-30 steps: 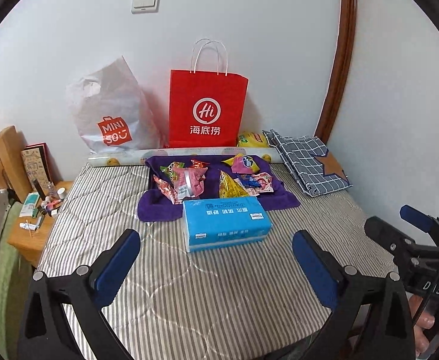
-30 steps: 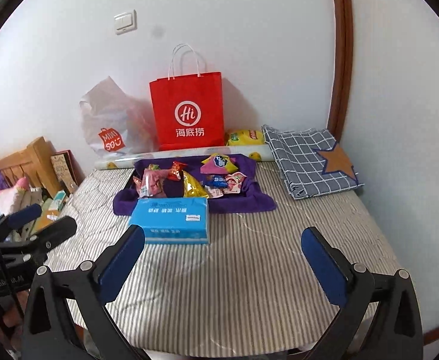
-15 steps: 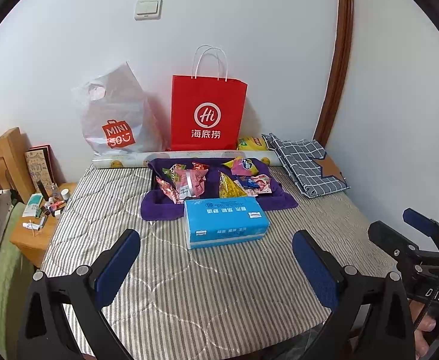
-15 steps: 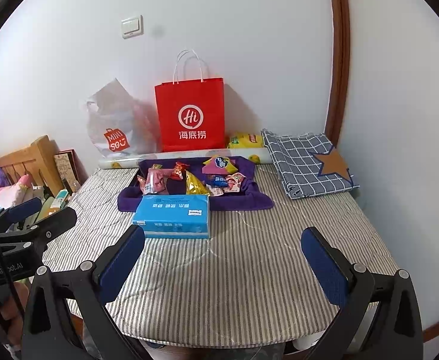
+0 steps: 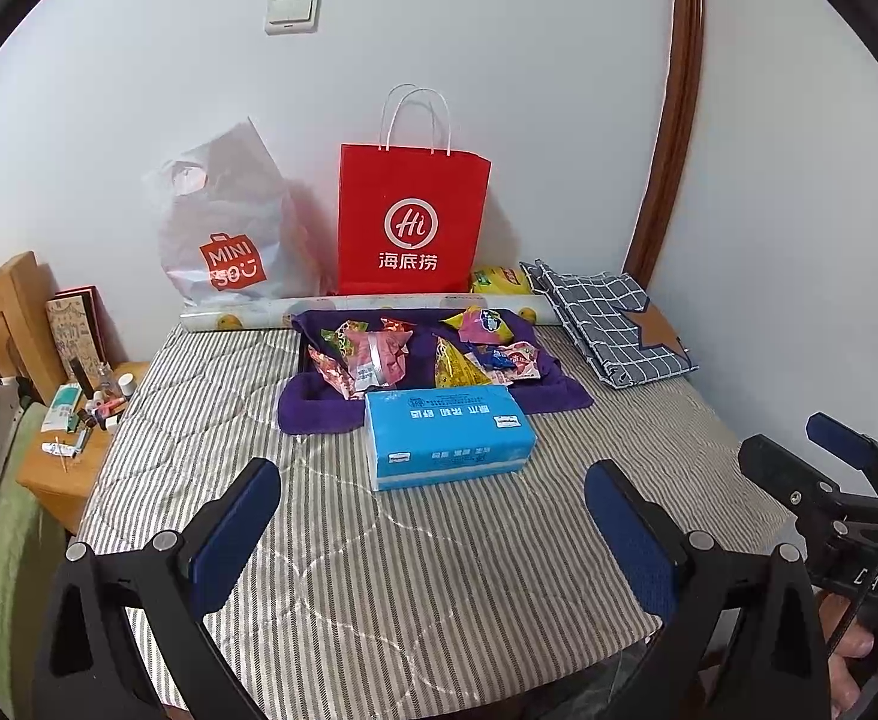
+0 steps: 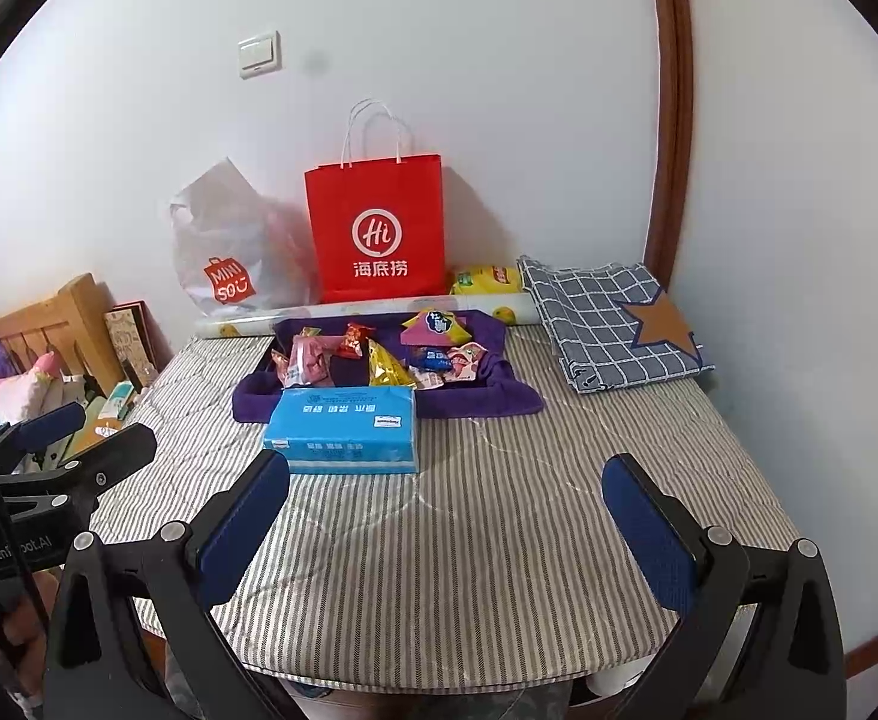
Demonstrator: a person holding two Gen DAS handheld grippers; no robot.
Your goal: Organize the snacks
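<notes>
Several snack packets [image 5: 379, 354] [image 6: 379, 354] lie on a purple cloth-lined tray [image 5: 313, 414] [image 6: 499, 396] at the far middle of a striped table. A blue tissue pack [image 5: 448, 435] [image 6: 343, 432] lies just in front of the tray. My left gripper [image 5: 433, 534] hovers open above the table's near edge, well short of the tissue pack, with nothing between its blue pads. My right gripper [image 6: 445, 528] is likewise open and empty, to the right of the left one. Each gripper shows at the edge of the other's view.
A red paper bag [image 5: 412, 222] and a white plastic bag [image 5: 226, 228] stand against the back wall, with a yellow packet [image 5: 499, 281] and a rolled sheet [image 5: 379, 306] beside them. A folded checked cloth [image 5: 613, 324] lies at the far right. A cluttered wooden nightstand [image 5: 73, 456] stands left.
Both grippers have drawn back and risen slightly, so the table looks farther away. Both stay open; nothing on the table has moved.
</notes>
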